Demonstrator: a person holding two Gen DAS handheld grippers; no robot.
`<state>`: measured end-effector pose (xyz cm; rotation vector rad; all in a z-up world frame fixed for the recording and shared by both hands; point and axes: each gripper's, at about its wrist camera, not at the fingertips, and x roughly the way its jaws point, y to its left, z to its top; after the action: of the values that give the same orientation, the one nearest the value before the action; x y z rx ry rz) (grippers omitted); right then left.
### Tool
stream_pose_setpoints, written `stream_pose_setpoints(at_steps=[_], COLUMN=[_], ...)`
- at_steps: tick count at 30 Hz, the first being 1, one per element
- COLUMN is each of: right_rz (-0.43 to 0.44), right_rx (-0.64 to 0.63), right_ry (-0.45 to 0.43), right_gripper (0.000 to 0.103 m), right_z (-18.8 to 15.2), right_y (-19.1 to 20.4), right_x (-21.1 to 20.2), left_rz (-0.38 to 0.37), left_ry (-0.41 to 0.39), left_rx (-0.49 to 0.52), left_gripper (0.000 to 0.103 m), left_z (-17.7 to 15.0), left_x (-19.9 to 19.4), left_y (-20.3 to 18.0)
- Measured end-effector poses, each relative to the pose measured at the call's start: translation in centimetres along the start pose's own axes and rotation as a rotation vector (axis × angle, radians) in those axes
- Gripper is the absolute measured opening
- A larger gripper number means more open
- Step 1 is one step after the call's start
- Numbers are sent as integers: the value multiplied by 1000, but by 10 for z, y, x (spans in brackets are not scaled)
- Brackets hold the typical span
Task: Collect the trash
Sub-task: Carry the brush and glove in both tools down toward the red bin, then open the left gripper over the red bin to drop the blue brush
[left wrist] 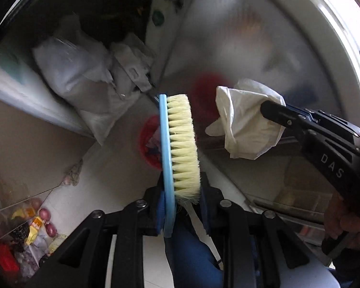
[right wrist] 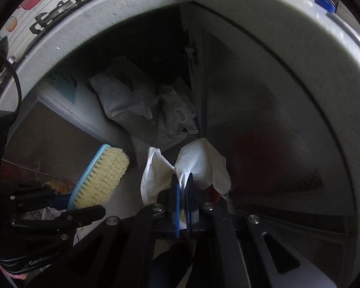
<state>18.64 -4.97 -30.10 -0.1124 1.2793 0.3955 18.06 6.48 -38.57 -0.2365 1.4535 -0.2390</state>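
Pale floor (left wrist: 122, 141) bears red bin (left wrist: 149, 144) and white bags (left wrist: 72, 72)

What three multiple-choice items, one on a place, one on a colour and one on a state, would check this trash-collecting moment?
1. Where does the red bin show in the left wrist view?
A. Below, behind the brush
B. Between the right gripper's jaws
C. On top of the white bags

2. What colour is the back of the brush?
A. Green
B. Light blue
C. Black

3. What is the right gripper doing?
A. Hanging open and empty
B. Shut on the brush
C. Shut on the white crumpled paper

Answers: 1 A, the bin's red rim shows past the brush's left edge. 2 B, a light blue back carries the cream bristles. 3 C, the paper bunches out from the closed jaws, while the left gripper holds the brush.
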Motion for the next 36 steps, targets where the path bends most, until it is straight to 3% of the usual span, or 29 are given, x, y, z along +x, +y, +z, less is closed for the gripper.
stream_pose_setpoints(at_steps=[8,14,16,18,20,22,27,30,36], right_rz=[-52,-73,-78,-83,-82,-83,-64,-46,-19], right_rx=[96,117,122,127,132,129,118,90,17], right_ry=[36,48,48,53,58,56,61,65,85], right_gripper=[3,3,3,3,3,3,3,3,3], right_z=[-21,-34,-36,-38,-39,-38,-36,-33,-27], right_y=[-32,-47,-50,-53,-55,-56,-52,-46,-29], right_x=[72,91,92,92,89,93,93,96,114], left_rz=[5,-24,-11,-28,-25,-10,26,51,55], left_ry=[76,110,107,86,69,60,49,60,3], left_rx=[62,98,117,117,106,111,94,94,-36], left_gripper=[22,22,23,32,53,59,63,70,80], left_z=[12,21,24,25,26,27,19,12,-4], left_x=[107,143,146,143,139,134,118,111,101], left_y=[2,-7,-8,-8,-6,-6,0,5,33])
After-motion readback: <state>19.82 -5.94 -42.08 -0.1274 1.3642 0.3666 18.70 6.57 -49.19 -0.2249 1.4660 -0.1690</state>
